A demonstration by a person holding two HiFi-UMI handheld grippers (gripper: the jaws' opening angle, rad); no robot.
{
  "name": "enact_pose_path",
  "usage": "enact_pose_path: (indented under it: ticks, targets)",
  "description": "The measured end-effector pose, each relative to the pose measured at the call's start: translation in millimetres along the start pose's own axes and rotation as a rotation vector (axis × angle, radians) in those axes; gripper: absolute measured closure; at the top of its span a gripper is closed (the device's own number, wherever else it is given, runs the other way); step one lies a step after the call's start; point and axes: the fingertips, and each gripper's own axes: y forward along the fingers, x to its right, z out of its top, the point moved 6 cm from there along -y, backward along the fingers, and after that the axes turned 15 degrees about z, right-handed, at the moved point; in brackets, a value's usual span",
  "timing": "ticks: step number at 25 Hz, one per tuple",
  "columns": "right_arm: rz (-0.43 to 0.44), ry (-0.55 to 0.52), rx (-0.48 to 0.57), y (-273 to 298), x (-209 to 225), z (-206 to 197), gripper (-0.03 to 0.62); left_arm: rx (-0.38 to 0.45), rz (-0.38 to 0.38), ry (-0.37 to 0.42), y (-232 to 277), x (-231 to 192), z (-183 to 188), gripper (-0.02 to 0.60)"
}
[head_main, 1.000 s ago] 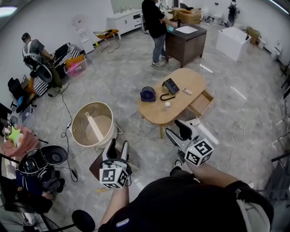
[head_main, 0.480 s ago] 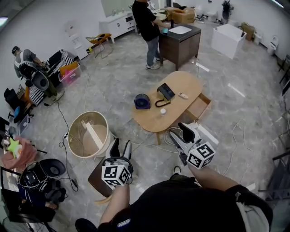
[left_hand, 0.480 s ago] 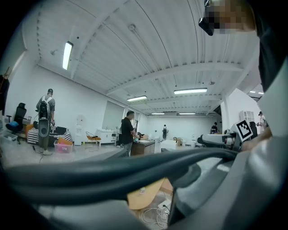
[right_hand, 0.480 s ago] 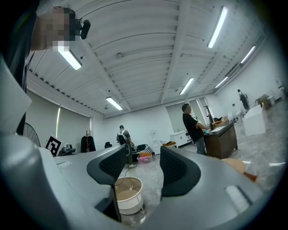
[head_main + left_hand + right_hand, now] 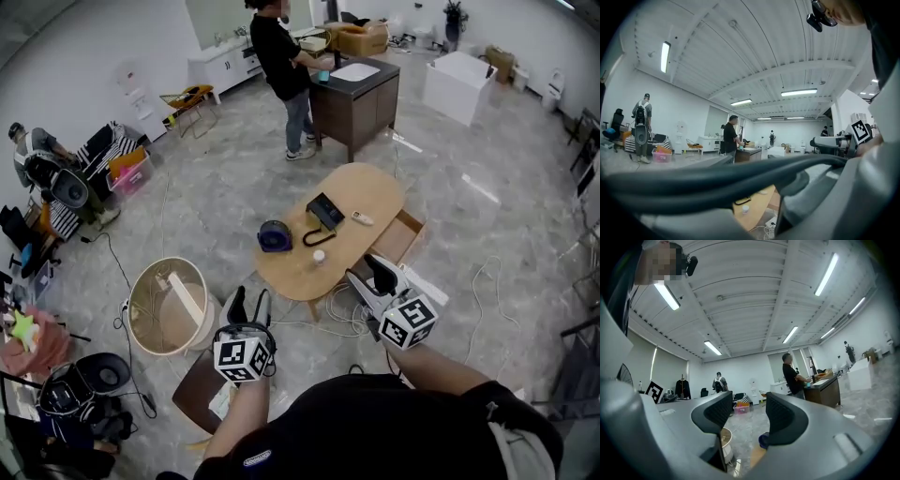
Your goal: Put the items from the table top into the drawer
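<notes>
The left gripper (image 5: 247, 305) and right gripper (image 5: 372, 274) point level with jaws apart and empty, likely readied for a first pick; the right's jaws have just narrowed slightly. Ahead of them, on the table (image 5: 370, 187), lie 4 items: white bottle (image 5: 319, 255), purple round object (image 5: 275, 236), black handset (image 5: 324, 211) and remote (image 5: 361, 218). The open drawer (image 5: 401, 240) sits just beyond the right tips. The table is nearer than 1 second ago.

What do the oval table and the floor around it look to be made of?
Oval table: light wood or wood-look laminate, matte; even tan top, grain too small to see. Floor: polished stone or marble-look tile; grey veining, glossy light streaks.
</notes>
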Motion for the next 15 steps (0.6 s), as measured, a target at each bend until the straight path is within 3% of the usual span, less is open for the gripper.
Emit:
enact_pose_path:
  ticks: [7,15]
  targets:
    - [0.019,-0.023,0.008,1,56,14,0.361,0.008,-0.032,-0.023,64,52,5,0.370]
    - [0.011,-0.013,-0.007,26,101,0,0.363,-0.039,-0.162,0.025,129,79,0,0.371]
